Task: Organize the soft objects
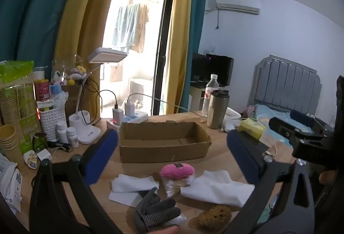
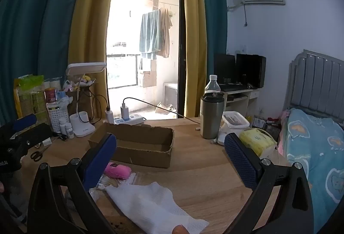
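Both tongs are spread wide, nothing between the pads. My left tongs (image 1: 172, 154) hover above the near half of the light wooden bench (image 1: 217, 143), and my right tongs (image 2: 169, 158) hang further right over the same bench.

The open brown cardboard box (image 1: 163, 139) sits mid-bench, nothing visible in it from either view. The soft things all lie near of it, outside it:
- The pink plush toy with a dark tag (image 1: 176, 171) is just near of the box front and lies on a clear bag of cotton swabs (image 1: 174, 185).
- The folded white cloth (image 1: 131, 187) lies left of the swabs.
- A second white cloth (image 1: 217, 187) lies right of them; the right view shows it close under my right tongs.
- The grey dotted glove (image 1: 154, 212) is nearest, at the frame bottom, overlapping the left cloth's near edge.
- The brown fuzzy plush toy (image 1: 215, 215) sits right of the glove.

Farther right, beside the steel tumbler with a black lid (image 1: 217, 109), lies a yellow pack of tissues (image 1: 251, 127). The left bench edge is cluttered with a white desk lamp (image 1: 90, 126), pill bottles and paper cups.
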`<state>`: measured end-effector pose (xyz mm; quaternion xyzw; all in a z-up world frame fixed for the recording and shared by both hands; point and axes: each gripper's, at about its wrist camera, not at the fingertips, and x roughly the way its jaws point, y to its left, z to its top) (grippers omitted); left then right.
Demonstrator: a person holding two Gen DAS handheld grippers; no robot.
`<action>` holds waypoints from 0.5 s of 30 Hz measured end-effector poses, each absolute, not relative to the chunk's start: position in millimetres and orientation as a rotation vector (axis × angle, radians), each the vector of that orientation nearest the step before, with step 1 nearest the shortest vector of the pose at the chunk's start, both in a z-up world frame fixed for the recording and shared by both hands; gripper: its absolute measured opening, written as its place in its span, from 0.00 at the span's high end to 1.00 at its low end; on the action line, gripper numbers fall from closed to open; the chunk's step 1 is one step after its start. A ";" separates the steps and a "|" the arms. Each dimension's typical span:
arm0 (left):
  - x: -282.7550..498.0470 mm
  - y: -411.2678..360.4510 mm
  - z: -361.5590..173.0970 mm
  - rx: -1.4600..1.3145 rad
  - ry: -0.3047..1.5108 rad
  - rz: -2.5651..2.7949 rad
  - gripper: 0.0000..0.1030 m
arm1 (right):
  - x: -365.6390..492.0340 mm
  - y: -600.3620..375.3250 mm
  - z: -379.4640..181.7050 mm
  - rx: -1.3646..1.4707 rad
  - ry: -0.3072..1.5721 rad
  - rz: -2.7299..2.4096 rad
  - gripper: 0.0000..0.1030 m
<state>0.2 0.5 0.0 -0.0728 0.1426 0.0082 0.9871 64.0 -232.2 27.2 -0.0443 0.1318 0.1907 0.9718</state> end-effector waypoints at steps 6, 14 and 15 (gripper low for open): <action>-1.6 8.9 0.9 -0.176 0.261 0.001 0.01 | 66.9 -234.4 26.6 -0.068 0.292 0.386 0.01; -3.2 4.4 -1.9 -0.163 0.275 0.006 0.01 | 68.5 -231.0 23.3 -0.068 0.291 0.390 0.01; -4.1 4.7 -0.7 -0.164 0.273 0.014 0.01 | 69.0 -230.9 23.0 -0.068 0.292 0.392 0.01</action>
